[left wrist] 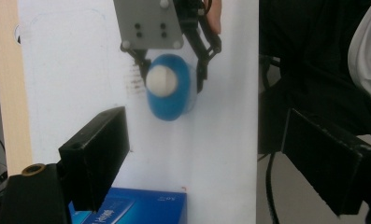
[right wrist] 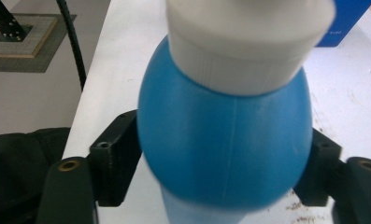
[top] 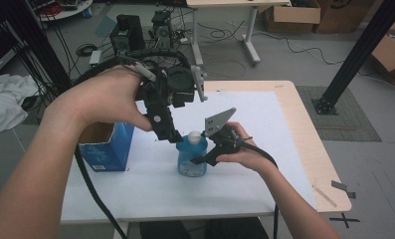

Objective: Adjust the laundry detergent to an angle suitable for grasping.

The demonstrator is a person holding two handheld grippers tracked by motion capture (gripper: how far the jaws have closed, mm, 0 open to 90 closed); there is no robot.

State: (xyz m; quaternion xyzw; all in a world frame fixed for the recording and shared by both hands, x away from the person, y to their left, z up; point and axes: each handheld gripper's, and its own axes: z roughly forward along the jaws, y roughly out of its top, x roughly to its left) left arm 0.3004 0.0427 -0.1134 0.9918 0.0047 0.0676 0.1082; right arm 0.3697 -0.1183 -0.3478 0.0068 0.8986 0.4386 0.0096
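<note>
Blue bottle between my right claw's jaws, not squeezed yet

I see the blue bottle (top: 191, 158) standing up on the desk (top: 254, 119). My right claw (top: 202, 158) is open, with one jaw on each side of the bottle's round belly. My left claw (top: 171, 133) hangs open just above the bottle's white cap (top: 195, 135), holding nothing. The blue box (top: 105, 147) sits left of the bottle. I think the bottle could tip or slide if one jaw bumps it first, because its belly is round and smooth. The left claw could knock the cap too.
</note>
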